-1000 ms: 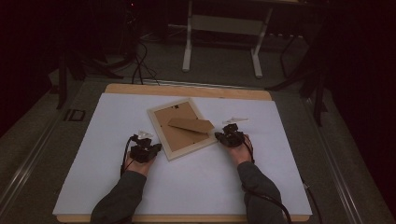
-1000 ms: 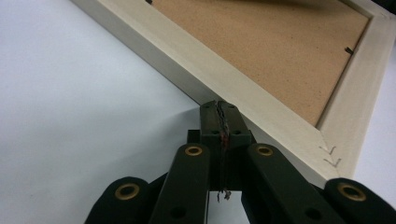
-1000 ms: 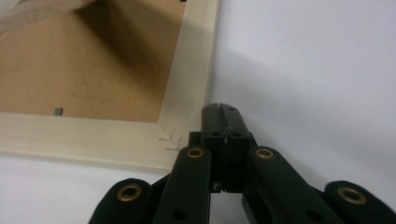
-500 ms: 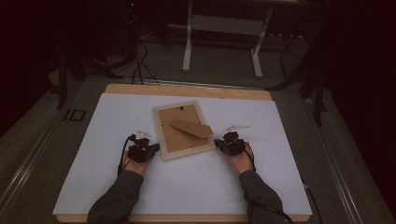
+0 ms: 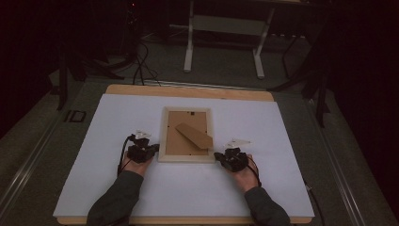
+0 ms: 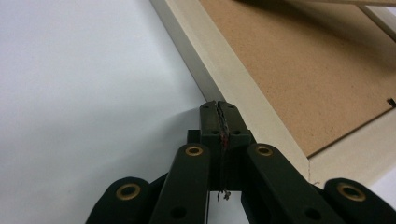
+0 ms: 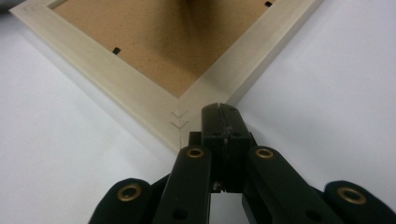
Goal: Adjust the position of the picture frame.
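- Since a second ago the picture frame (image 5: 186, 135) has swung from tilted to square with the table edge.
- It lies back-up on the white table sheet (image 5: 282, 127), mid-table, with bare sheet on all sides.
- Left gripper (image 6: 219, 108): jaws pressed together, empty, tips against the frame's left rail.
- Right gripper (image 7: 219, 112): closed, empty, at the frame's near right corner.

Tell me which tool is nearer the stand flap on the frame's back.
Right, narrowly. The right tool sits at the frame's near right corner, just below the flap. The left tool is at the frame's left edge, across the backing.
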